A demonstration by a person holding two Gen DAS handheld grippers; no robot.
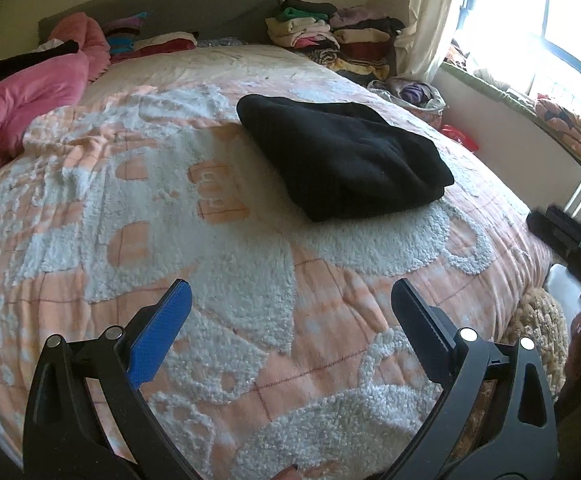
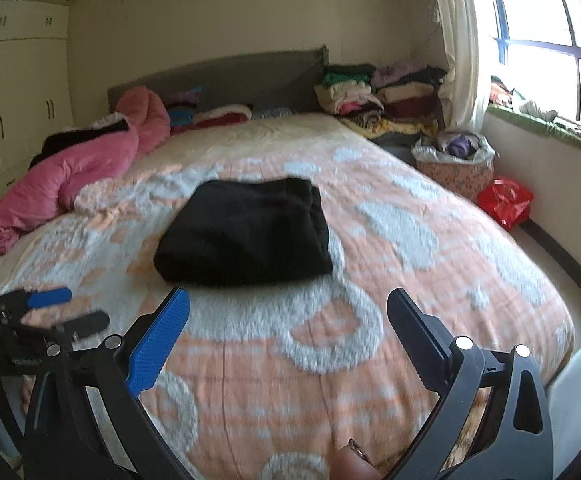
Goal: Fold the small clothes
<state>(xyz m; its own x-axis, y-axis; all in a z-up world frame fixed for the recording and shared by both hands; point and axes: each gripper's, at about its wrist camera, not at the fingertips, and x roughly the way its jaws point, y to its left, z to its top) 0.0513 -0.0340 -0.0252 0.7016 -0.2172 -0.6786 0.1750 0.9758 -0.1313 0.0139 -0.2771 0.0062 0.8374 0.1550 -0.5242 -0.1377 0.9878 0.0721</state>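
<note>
Both grippers hang above the near edge of the bed (image 1: 90,208), jaws spread wide and holding nothing: the left gripper (image 1: 290,300) and the right gripper (image 2: 288,308). Ahead of each, past a stretch of bare bedspread, a black garment (image 1: 342,156) lies in a compact folded bundle, apart from both tools. If another fold is wanted, the near corners look the best hold, one per gripper, lifted together so the layers stay aligned. Beyond it, stacked clothes (image 1: 314,28) crowd the headboard. The right wrist view is blurred; the garment's underside and inner layers are hidden.
</note>
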